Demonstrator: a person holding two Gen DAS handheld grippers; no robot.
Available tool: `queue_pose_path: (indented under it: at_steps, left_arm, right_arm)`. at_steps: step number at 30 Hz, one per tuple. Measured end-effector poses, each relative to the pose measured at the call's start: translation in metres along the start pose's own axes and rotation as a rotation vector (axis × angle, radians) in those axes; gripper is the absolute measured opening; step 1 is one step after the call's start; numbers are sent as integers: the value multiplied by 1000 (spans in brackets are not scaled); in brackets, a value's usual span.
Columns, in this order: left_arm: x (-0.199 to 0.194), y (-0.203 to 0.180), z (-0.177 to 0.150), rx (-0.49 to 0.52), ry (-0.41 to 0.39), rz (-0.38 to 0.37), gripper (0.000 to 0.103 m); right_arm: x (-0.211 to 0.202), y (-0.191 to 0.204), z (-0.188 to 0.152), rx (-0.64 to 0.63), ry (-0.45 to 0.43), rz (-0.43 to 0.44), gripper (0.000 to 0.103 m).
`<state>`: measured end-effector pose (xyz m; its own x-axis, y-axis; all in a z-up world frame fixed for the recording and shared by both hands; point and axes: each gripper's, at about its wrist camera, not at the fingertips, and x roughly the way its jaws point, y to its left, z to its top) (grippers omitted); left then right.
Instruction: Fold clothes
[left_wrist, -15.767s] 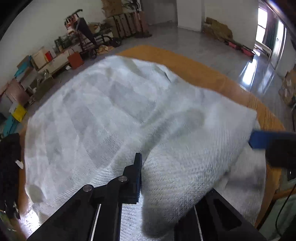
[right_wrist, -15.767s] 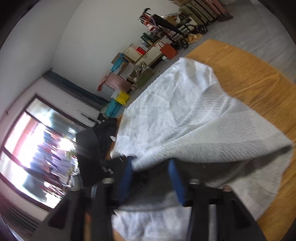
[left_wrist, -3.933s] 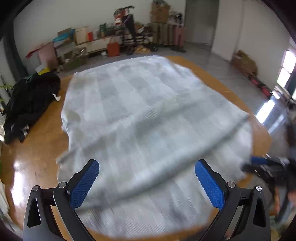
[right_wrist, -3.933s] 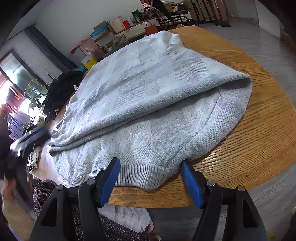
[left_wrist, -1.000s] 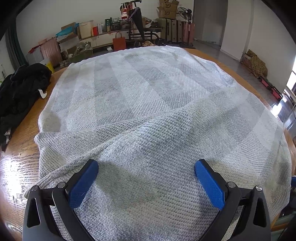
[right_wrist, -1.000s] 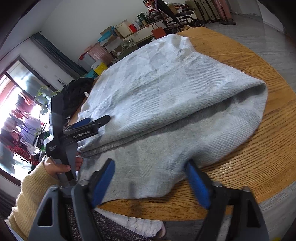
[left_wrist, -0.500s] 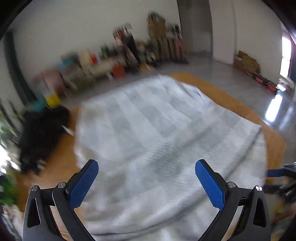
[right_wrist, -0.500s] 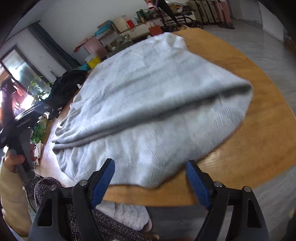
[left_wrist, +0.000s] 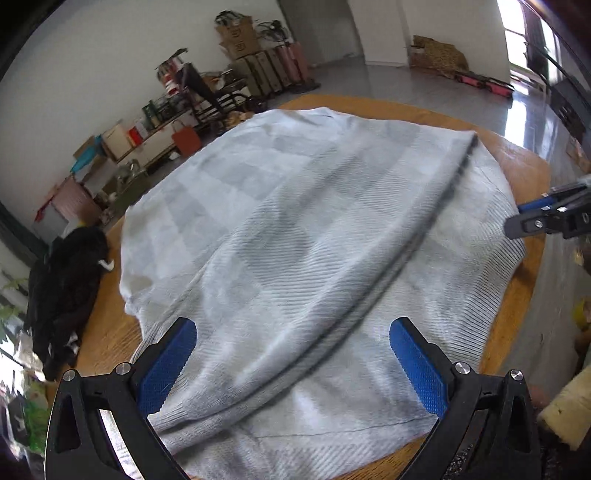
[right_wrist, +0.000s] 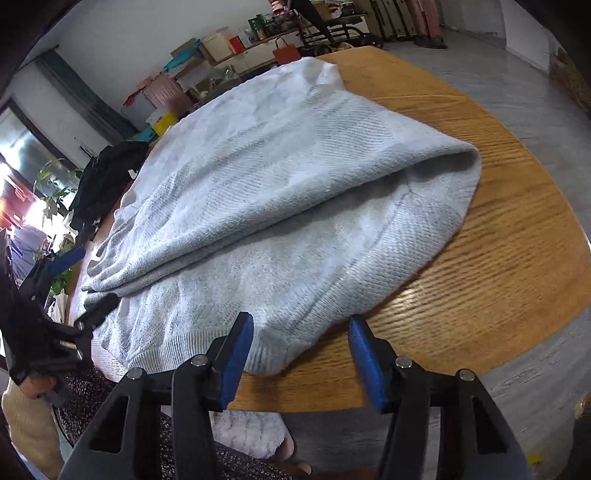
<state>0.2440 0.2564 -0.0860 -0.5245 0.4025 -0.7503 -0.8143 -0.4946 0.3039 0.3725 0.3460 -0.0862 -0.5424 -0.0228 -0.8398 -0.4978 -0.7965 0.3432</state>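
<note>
A light grey checked knit sweater (left_wrist: 295, 221) (right_wrist: 277, 184) lies folded over itself on a round wooden table (left_wrist: 517, 162) (right_wrist: 498, 240). My left gripper (left_wrist: 291, 369) is open and hovers over the near hem, with nothing between its blue pads. It shows at the left edge of the right wrist view as the left gripper (right_wrist: 83, 284). My right gripper (right_wrist: 301, 354) points down at the hem's near corner. Its jaws are closing with that corner between them, and the pads stand clear of the cloth. In the left wrist view the right gripper (left_wrist: 546, 218) sits at the sweater's right edge.
A black garment (left_wrist: 62, 288) (right_wrist: 107, 173) is heaped at the table's far left. Boxes, a red bag (left_wrist: 184, 138) and a cart line the wall behind. A person's yellow sleeve (right_wrist: 26, 424) and patterned lap lie at the near table edge.
The left gripper has drawn back from the sweater, risen and rolled, so more of the table shows. The right gripper's jaws have narrowed around the hem corner.
</note>
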Motion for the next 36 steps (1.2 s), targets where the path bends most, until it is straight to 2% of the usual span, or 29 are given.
queue_pose_path:
  at_steps: [1,7,12,18,23,26,29,31,36]
  left_arm:
    - [-3,-2,1,0,-5,-10,103]
    - [-22,2,13,-158,-99,-101,103]
    - [-30,3,25,-176,-178,-75,103]
    - [-27,9,28,-209,-146,-214,103]
    - [-30,20,16,-112,-100,-83,103]
    - [-33,23,1,-6,-60,-23,103]
    - [-40,26,-15,79,-39,-18,103]
    - [-46,25,-26,142,-32,-28,103]
    - [-58,-4,-41,346,-67,-61,103]
  right_arm:
    - [2,3,2,-9,3,-5,59]
    - [9,18,11,-45,6,-31,60]
    - [14,31,13,-77,18,-62,61]
    - [15,39,5,-95,59,-78,61]
    - [15,42,-5,-85,97,-36,60]
    - [19,43,-5,-52,109,33,51]
    - [23,41,2,-24,85,44,34]
    - [22,41,6,-15,65,68,13]
    - [-9,51,37,-35,-67,136,9]
